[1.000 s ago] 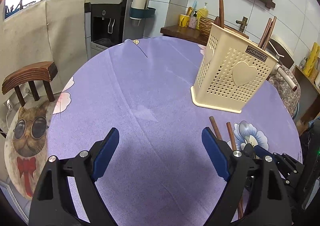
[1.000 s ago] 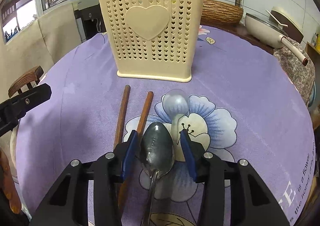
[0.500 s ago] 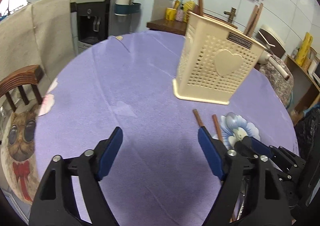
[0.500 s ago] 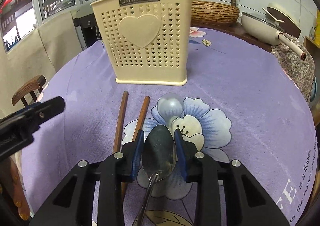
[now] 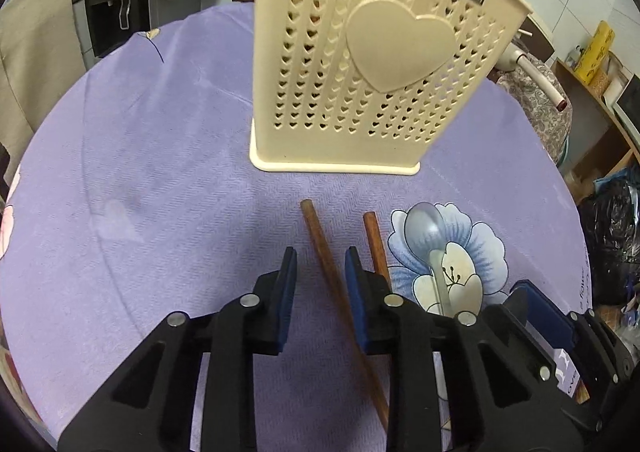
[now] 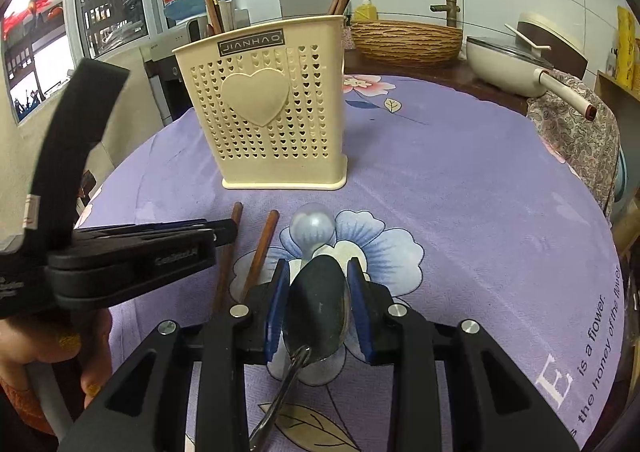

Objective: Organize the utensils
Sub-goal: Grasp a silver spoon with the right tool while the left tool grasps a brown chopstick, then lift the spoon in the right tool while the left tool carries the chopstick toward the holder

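- Your left hand-held gripper has moved in over the left chopstick; its jaws have just been closing around it, not yet pressing.
- Your right hand-held gripper clamps the metal spoon.
- Some chopsticks stand in the holder; two chopsticks and two spoons remain on the bench.

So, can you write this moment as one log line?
left hand-held gripper: jaws just closing, one chopstick between, not gripped | right hand-held gripper: just closed on metal spoon | holder: upright
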Demonstrator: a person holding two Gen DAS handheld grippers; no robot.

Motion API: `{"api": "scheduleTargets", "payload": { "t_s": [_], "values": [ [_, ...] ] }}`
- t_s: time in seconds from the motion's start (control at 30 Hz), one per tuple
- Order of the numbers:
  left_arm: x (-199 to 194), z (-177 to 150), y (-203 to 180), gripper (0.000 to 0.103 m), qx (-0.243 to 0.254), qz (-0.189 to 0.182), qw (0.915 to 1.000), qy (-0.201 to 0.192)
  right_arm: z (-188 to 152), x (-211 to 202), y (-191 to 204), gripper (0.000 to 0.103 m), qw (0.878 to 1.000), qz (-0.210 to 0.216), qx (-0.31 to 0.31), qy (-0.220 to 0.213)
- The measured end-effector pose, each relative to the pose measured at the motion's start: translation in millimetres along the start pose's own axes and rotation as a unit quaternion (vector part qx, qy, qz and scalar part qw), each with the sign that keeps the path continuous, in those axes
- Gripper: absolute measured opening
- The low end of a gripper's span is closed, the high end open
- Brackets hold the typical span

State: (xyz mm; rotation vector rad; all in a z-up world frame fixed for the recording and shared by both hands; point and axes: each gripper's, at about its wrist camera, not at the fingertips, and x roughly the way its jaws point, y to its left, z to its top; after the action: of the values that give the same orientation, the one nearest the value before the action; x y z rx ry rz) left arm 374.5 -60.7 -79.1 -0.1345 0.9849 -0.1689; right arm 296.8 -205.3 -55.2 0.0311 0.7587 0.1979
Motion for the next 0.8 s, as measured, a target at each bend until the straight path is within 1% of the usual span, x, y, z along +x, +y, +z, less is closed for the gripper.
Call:
{"api": "scheduleTargets", "payload": {
  "t_s": [0.03,0.07,0.1,0.13,0.2,0.23,0.37,0.47,0.53,0.6,0.7,0.8],
  "values": [
    [2,1,-1,0.022,-0.001,0.002,1.0,-0.002,0,1,0,0.029,1.0,0.001,0.0,0.001],
    [4,2,-2,0.021,0.0,0.008,1.0,-0.002,0,2,1,0.021,1.0,0.002,0.0,0.002],
    [5,2,-2,0.019,-0.001,0.008,1.0,-0.002,0,3,1,0.019,1.0,0.001,0.0,0.003],
    [6,3,-2,0.019,-0.002,0.008,1.0,-0.002,0,4,1,0.019,1.0,0.003,0.001,0.004],
    [6,4,-5,0.012,0.002,0.013,0.9999,-0.001,0,8,2,0.019,1.0,0.005,0.001,0.007],
    [7,4,-6,0.011,0.006,0.016,0.9998,-0.003,-1,9,2,0.019,1.0,0.004,0.0,0.008],
    [7,3,-9,0.01,0.015,0.019,0.9997,-0.008,-2,11,-5,0.02,1.0,0.008,0.018,0.011],
    [7,4,-7,0.009,0.015,0.015,0.9997,-0.008,-1,11,-11,0.021,1.0,-0.002,0.025,0.014],
    [7,4,-6,0.008,0.012,0.011,0.9998,-0.007,-2,11,-10,0.025,1.0,-0.005,0.024,0.016],
    [6,3,-4,0.008,0.01,0.009,0.9999,-0.007,-3,11,-7,0.033,1.0,-0.003,0.021,0.02],
    [4,2,2,0.008,0.005,0.01,0.9999,-0.007,-6,12,3,0.037,1.0,0.001,0.012,0.022],
    [1,1,9,0.008,-0.001,0.009,0.9999,-0.006,-7,16,13,0.037,1.0,-0.011,-0.001,0.029]
  ]
}}
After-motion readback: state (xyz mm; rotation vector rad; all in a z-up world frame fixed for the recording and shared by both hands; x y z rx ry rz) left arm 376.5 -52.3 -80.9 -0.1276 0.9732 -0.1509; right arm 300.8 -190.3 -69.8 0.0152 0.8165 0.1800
